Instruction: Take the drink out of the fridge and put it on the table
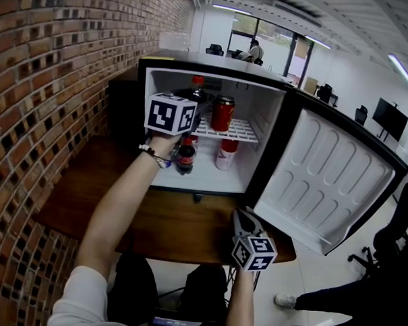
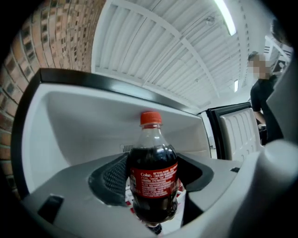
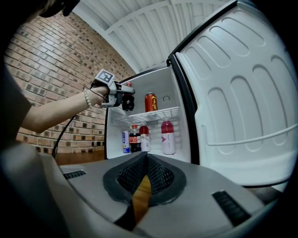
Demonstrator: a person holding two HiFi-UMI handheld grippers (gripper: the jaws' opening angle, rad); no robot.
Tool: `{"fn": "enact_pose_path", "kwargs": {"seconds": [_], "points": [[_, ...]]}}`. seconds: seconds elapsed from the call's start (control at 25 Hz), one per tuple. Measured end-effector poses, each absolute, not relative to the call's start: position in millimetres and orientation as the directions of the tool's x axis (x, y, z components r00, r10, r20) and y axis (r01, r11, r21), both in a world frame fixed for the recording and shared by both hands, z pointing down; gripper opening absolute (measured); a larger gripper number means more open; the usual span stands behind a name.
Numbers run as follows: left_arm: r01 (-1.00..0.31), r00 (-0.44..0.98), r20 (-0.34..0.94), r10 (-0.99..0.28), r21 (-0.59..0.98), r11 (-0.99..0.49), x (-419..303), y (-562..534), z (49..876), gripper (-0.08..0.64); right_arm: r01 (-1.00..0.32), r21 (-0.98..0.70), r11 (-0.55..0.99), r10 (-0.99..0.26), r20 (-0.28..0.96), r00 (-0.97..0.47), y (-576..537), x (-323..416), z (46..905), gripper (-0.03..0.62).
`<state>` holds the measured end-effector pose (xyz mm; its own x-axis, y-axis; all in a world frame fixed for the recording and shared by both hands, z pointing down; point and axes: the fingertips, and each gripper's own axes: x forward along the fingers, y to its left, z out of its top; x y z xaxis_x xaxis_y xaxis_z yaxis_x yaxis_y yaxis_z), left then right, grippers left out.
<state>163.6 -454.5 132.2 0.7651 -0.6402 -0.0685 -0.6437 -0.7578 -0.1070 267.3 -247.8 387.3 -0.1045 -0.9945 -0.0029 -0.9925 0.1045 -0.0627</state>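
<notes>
An open mini fridge stands on a wooden table. On its upper wire shelf is a cola bottle with a red cap and red label. My left gripper is shut around the bottle's body, one pad on each side. In the head view the left gripper reaches into the upper left of the fridge, where the bottle stands upright. My right gripper is shut and holds nothing. It hovers over the table's front edge, right gripper in the head view.
A red can stands on the upper shelf beside the held bottle. Below are a second cola bottle, a pink-capped white bottle and a small carton. The fridge door hangs open at right. A brick wall lines the left.
</notes>
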Motion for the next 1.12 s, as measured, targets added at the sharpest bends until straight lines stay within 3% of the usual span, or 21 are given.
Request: {"fn": "enact_pose_path", "kwargs": {"seconds": [0.6,1.12], "points": [[-0.586,0.81,-0.094,-0.578,-0.098,-0.805,102,-377,179,0.308,-0.985,-0.039,0.169,-0.986,-0.004,-0.169,-250,227,386,0.003],[-0.591,0.807,-0.026,-0.59,-0.026,-0.806,68,-361,267,0.308,-0.978,-0.021,0.207,-0.978,0.019,-0.207,-257,202,394,0.003]]}}
